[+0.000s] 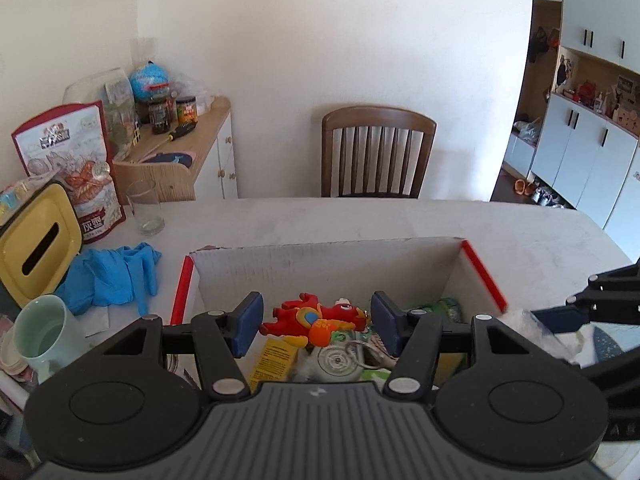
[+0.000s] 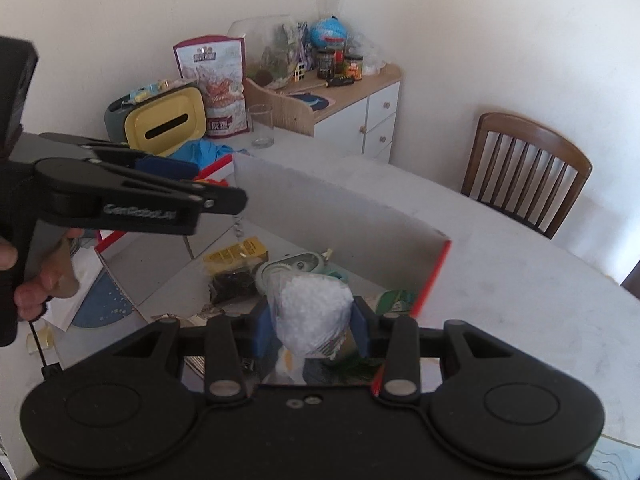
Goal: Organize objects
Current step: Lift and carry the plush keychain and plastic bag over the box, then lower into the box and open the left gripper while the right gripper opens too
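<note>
Right fingers (image 2: 312, 326) pinch crinkly clear bag w/ white granules (image 2: 310, 314) over cardboard box (image 2: 340, 208).

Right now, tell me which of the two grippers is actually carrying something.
The right gripper: its blue pads clamp a clear bag of white granules above the cardboard box. The left gripper hangs open, with nothing between its pads.

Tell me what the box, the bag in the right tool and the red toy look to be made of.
Box: matte white cardboard by the look, thin folded walls, red edges.
Bag pinched in the right tool: clear glossy plastic film, white granules showing through.
Red toy: probably soft rubber or PVC, smooth moulded colours.
</note>
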A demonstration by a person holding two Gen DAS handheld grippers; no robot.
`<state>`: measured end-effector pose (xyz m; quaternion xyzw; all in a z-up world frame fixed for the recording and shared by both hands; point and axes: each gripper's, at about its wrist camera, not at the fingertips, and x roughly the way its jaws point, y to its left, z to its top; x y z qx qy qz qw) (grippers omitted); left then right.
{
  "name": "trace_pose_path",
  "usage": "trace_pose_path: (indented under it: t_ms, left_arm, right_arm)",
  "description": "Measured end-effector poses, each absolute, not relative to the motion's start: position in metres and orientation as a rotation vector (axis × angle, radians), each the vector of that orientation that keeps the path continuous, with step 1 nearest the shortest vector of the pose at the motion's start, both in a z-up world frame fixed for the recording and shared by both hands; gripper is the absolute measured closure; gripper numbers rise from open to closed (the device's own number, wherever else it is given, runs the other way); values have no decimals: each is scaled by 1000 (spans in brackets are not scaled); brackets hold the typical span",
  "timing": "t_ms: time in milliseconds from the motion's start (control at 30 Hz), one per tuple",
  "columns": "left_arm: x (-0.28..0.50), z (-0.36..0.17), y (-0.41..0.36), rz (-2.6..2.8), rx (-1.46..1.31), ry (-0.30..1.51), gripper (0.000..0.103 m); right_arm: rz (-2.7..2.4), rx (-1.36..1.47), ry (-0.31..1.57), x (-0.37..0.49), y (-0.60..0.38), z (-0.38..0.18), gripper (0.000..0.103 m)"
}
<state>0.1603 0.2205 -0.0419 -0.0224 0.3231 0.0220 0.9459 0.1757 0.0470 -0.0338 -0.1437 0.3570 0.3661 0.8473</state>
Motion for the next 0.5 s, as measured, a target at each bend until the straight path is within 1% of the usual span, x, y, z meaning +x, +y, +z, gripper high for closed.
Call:
trace_pose_path:
  t_ms: [367,500]
  left_arm:
    - [195,-75,231,10,-49,740,44]
    - [203,-86,226,-16,-21,787,44]
  right_arm:
    - [830,-364,800,174,87,-56,64]
    - [824,-376,845,179,94,-69,64]
